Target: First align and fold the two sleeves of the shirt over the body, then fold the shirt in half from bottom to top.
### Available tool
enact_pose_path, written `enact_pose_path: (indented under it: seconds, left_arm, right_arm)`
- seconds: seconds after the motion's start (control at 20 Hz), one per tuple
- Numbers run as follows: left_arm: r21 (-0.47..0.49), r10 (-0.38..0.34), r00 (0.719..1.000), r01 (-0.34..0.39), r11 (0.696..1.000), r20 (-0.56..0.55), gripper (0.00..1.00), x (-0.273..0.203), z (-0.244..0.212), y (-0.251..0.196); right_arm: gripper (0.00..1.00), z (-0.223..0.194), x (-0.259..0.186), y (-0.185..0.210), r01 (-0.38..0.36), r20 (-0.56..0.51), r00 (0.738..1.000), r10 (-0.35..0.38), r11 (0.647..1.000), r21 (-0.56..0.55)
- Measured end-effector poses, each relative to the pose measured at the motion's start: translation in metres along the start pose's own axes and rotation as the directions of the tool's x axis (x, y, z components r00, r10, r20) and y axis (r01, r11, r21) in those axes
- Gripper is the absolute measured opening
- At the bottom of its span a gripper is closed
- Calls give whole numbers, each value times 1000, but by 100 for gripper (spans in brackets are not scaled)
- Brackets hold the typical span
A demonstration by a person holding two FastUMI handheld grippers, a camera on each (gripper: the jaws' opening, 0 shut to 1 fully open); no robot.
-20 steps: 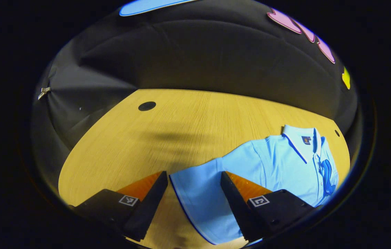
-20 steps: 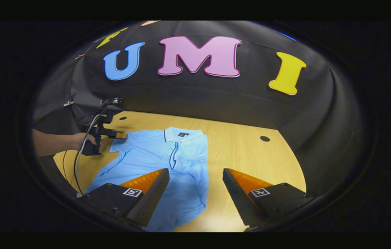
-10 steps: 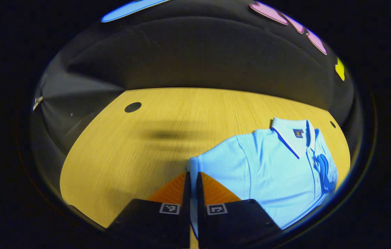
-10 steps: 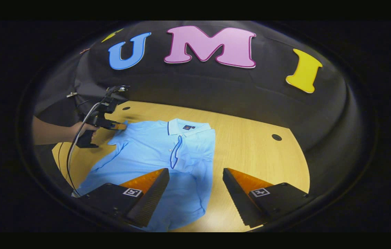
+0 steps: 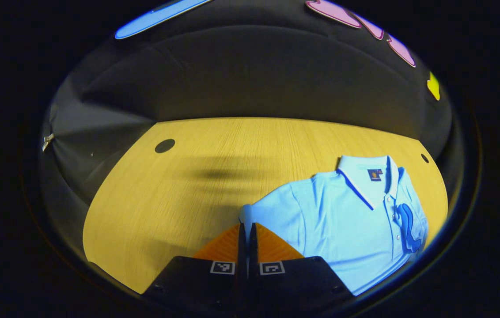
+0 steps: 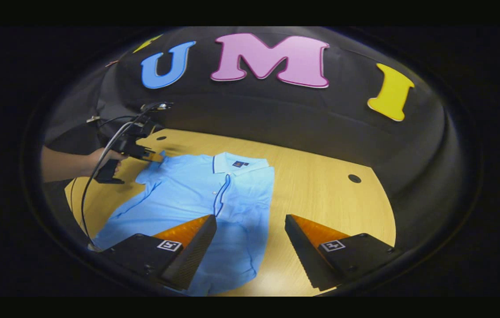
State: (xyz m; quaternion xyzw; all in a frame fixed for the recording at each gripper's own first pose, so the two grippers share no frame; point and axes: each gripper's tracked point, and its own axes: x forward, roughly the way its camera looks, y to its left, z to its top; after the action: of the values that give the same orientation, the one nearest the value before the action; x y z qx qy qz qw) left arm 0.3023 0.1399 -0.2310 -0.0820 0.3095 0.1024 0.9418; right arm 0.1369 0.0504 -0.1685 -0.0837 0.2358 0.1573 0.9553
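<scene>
A light blue polo shirt [image 5: 347, 221] [image 6: 197, 198] with a white collar lies flat on the wooden table [image 5: 214, 176], its right side folded over the body. My left gripper [image 5: 246, 225] is shut on the cuff edge of the left sleeve [image 5: 272, 216], which is lifted a little. In the right gripper view that same gripper [image 6: 153, 154] grips the sleeve [image 6: 150, 170] at the shirt's far left, held by a hand [image 6: 104, 157]. My right gripper [image 6: 250, 221] hangs open above the shirt's lower right part, with nothing between its fingers.
The table [image 6: 320, 185] has small round holes [image 5: 164, 145] [image 6: 354, 178] near its back edge. A black cable [image 6: 95, 176] trails from the left gripper across the table's left side. The black cloth wall rises right behind the table.
My left gripper closed on the sleeve cuff, then lifted and drew it slightly toward the shirt body. The right gripper has drifted a little and stays open.
</scene>
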Motion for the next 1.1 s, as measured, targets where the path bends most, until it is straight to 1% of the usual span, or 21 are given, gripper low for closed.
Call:
enact_pose_path:
  seconds: [0.15,0.2,0.3,0.35,0.45,0.5,0.55,0.6,0.65,0.7,0.85,0.9,1.0,1.1]
  left_arm:
    - [-18,-38,998,39,999,53,6,-21,18,-30]
    - [-20,-72,996,73,997,56,6,-28,22,-49]
    - [20,-133,988,132,991,81,6,-43,28,-93]
    - [28,-165,982,163,986,92,6,-50,30,-113]
    - [19,-217,971,216,976,97,6,-66,29,-142]
    - [-7,-277,954,280,960,110,8,-85,28,-163]
    - [-21,-320,938,325,945,135,23,-99,30,-174]
    - [-26,-324,932,333,943,162,47,-110,29,-171]
    - [-23,-308,933,317,948,187,72,-126,26,-159]
    - [-19,-300,932,310,951,203,96,-145,19,-143]
    - [13,-250,937,255,967,243,97,-201,-9,-91]
    - [25,-244,938,245,969,248,97,-221,-21,-78]
    - [35,-242,939,241,970,245,97,-255,-50,-59]
    - [10,-240,947,244,970,214,97,-282,-90,-44]
  right_arm:
    - [98,1,-8,-13,32,19,999,-33,999,29]
    - [98,-4,-10,-16,37,14,999,-37,999,25]
    - [98,-11,-17,-18,38,-1,999,-38,999,38]
    - [98,-9,-18,-19,45,9,999,-45,998,50]
    - [98,-11,-27,-23,66,21,998,-67,995,69]
    - [98,-15,-32,-21,70,20,997,-72,994,87]
    - [98,-17,-35,-18,68,18,997,-71,993,100]
    - [98,-18,-41,-15,69,21,997,-72,992,108]
    - [96,-19,-47,-14,78,27,996,-81,991,108]
    - [98,-21,-57,-12,87,34,995,-91,990,112]
    - [98,-29,-86,0,88,20,996,-92,985,150]
    - [98,-30,-96,4,85,21,996,-90,983,163]
    - [97,-29,-109,11,91,5,996,-93,981,172]
    - [98,-43,-122,18,93,-19,996,-92,979,184]
